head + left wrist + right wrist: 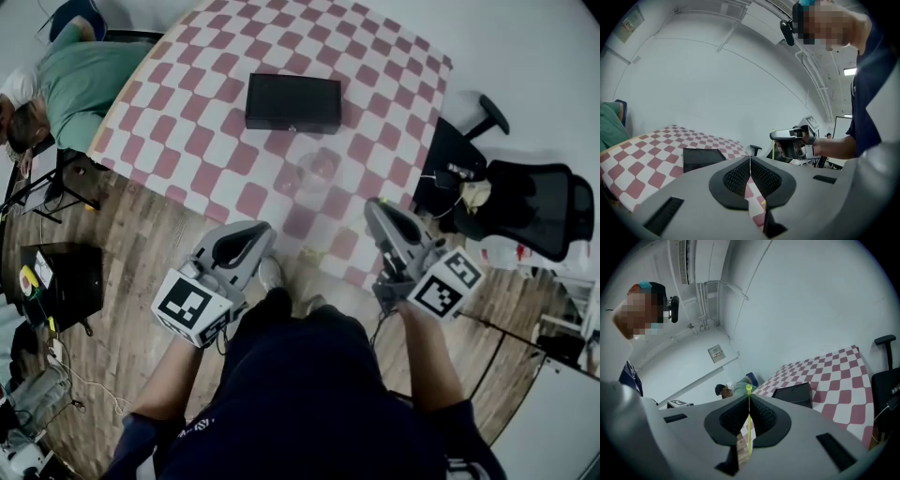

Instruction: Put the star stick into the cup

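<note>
A thin yellow-green star stick (749,427) stands between the jaws of my right gripper (749,401), which is shut on it; its small top pokes out above the jaw tips. From the head view the right gripper (377,206) hovers over the table's near edge, just right of a clear cup (318,176) standing on the checkered cloth. My left gripper (264,232) is held off the near edge, left of the cup. Its jaws (750,160) are shut with nothing between them. The left gripper view also shows the right gripper (793,142) with the stick.
A black box (292,103) lies on the red-and-white checkered table (187,141) beyond the cup. A seated person in green (75,80) is at the table's far left. A black office chair (534,202) stands to the right. Wooden floor lies below.
</note>
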`<state>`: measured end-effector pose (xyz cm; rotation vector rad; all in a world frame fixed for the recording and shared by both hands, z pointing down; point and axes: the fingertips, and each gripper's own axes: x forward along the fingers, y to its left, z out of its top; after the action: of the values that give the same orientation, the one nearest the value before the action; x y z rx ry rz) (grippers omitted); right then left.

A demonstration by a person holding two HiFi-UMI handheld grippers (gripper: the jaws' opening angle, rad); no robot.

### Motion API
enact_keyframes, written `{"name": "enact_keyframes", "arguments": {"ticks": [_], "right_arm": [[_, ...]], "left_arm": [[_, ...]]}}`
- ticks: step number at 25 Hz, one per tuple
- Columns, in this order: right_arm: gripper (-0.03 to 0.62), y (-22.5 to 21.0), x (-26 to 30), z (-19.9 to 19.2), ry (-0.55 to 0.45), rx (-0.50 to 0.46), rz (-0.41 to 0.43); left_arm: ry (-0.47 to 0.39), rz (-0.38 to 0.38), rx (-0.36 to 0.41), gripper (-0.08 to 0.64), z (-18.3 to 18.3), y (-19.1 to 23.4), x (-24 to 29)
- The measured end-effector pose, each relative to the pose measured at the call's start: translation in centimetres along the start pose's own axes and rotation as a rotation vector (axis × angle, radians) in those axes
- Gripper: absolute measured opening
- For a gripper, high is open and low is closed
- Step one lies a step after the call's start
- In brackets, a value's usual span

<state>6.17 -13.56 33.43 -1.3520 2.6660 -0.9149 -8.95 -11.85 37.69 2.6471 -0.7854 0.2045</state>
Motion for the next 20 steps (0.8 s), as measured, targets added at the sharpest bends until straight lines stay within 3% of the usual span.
{"name": "enact_keyframes", "arguments": {"ticks": [8, 20], "right_arm": [[0.018, -1.7, 3.1, 2.4, -0.004, -0.03, -0.004], [0.018, -5.9, 8.3, 6.6, 0.008, -0.092, 0.087]], "left_arm": [[0.012, 0.015, -0.032, 0.034, -0.2, 2.3, 1.0], [0.034, 0.124, -0.08, 0.034, 0.0, 4.4, 4.0]]}}
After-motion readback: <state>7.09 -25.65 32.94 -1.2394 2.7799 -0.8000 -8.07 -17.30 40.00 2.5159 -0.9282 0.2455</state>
